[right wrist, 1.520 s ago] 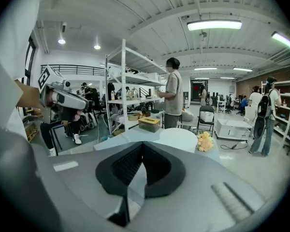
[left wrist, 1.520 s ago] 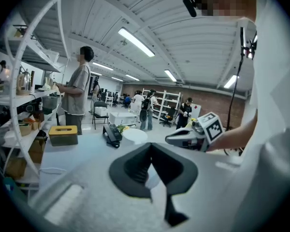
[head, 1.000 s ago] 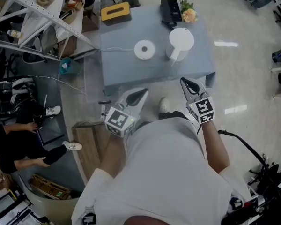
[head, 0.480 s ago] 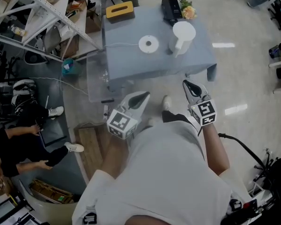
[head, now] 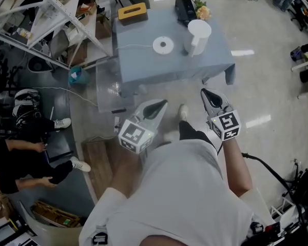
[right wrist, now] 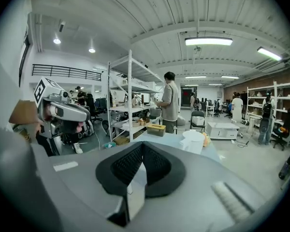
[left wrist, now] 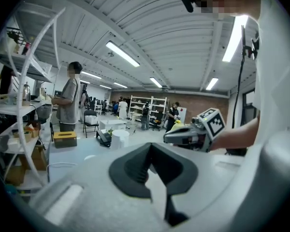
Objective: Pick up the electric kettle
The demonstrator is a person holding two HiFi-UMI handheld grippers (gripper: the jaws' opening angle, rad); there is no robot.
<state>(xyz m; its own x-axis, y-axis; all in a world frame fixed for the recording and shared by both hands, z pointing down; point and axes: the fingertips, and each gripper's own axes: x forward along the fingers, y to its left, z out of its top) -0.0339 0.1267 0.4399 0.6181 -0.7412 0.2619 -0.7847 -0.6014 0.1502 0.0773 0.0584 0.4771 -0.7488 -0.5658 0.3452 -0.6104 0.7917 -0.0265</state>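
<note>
The white electric kettle (head: 197, 35) stands on the right part of a grey table (head: 143, 65), apart from its round white base (head: 163, 45), which lies at the table's middle. It shows small and far off in the left gripper view (left wrist: 120, 139) and the right gripper view (right wrist: 193, 141). My left gripper (head: 158, 106) and right gripper (head: 209, 95) hang in front of my body, short of the table's near edge. Both are shut and hold nothing. Each points roughly toward the table, the left gripper (left wrist: 150, 145) and the right gripper (right wrist: 142, 144) seen along their own jaws.
A yellow tissue box (head: 132, 11), a black device (head: 185, 9) and flowers (head: 202, 13) sit at the table's far side. A metal rack (head: 51, 9) stands left, a clear bin (head: 110, 88) beside the table. One person (right wrist: 170, 103) stands near the table; another sits at left (head: 20, 160).
In the head view the table and kettle have slid upward and look slightly smaller. Both grippers stay shut and empty, shifted a little to the right in front of my body.
</note>
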